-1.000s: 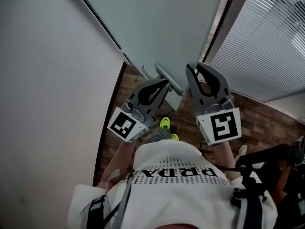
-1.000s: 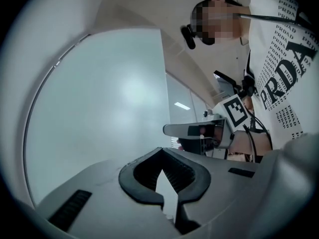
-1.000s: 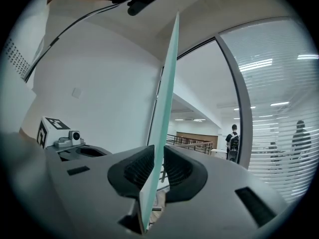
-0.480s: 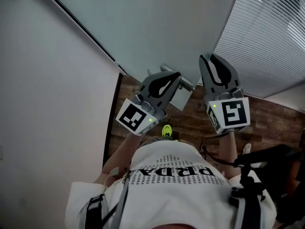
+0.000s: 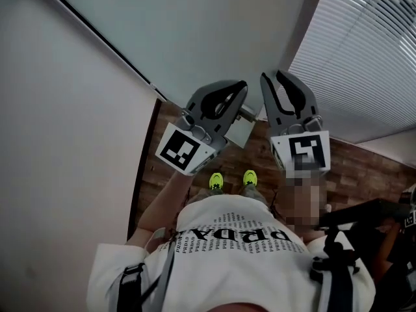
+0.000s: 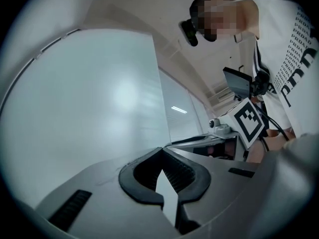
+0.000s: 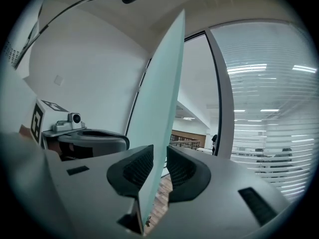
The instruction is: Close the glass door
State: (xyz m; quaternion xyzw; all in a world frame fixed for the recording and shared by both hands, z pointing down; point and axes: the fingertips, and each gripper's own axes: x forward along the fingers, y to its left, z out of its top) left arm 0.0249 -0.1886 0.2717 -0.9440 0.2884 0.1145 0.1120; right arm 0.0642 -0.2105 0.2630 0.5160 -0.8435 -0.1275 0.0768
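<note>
The frosted glass door (image 5: 195, 31) fills the upper middle of the head view. Its metal handle (image 5: 251, 113) and lock plate (image 5: 236, 132) sit at the door's free edge. My left gripper (image 5: 241, 85) is shut, its jaws looped round the handle; in the left gripper view a pale sliver shows inside the closed jaws of the left gripper (image 6: 162, 149), with the door (image 6: 89, 93) just beside them. My right gripper (image 5: 273, 77) stands narrowly open astride the door's edge. In the right gripper view the glass door (image 7: 162, 98) runs between the right gripper's (image 7: 160, 152) pads, with a thin gap on the right.
A white wall (image 5: 65, 142) is close on the left. A window with closed blinds (image 5: 364, 64) and a grey frame post (image 5: 305, 25) stand right of the door. Below is wooden floor (image 5: 364, 168), the person's yellow shoes (image 5: 216, 181) and black gear (image 5: 364, 220) at lower right.
Both grippers have moved up and closer together along the door's edge. The strip of floor between door edge and frame post has closed up. The person's feet have stepped forward.
</note>
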